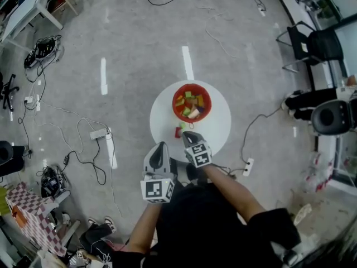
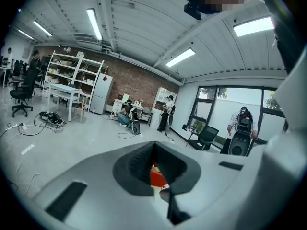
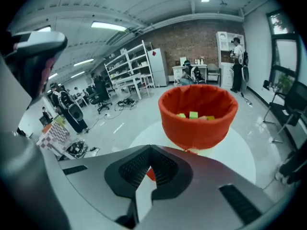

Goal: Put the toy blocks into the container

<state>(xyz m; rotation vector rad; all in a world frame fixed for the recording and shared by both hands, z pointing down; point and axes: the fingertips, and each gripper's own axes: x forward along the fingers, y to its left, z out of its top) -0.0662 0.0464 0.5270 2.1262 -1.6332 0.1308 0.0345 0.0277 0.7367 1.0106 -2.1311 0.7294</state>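
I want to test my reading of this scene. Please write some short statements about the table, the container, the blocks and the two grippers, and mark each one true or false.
1. The red container stands on the round white table. True.
2. The container is empty. False: several blocks lie in it.
3. A red block lies on the table outside the container. True.
4. The right gripper has its jaws wide apart. False: they are together.
5. The left gripper hangs over the container. False: it is at the table's near edge, apart from the container.
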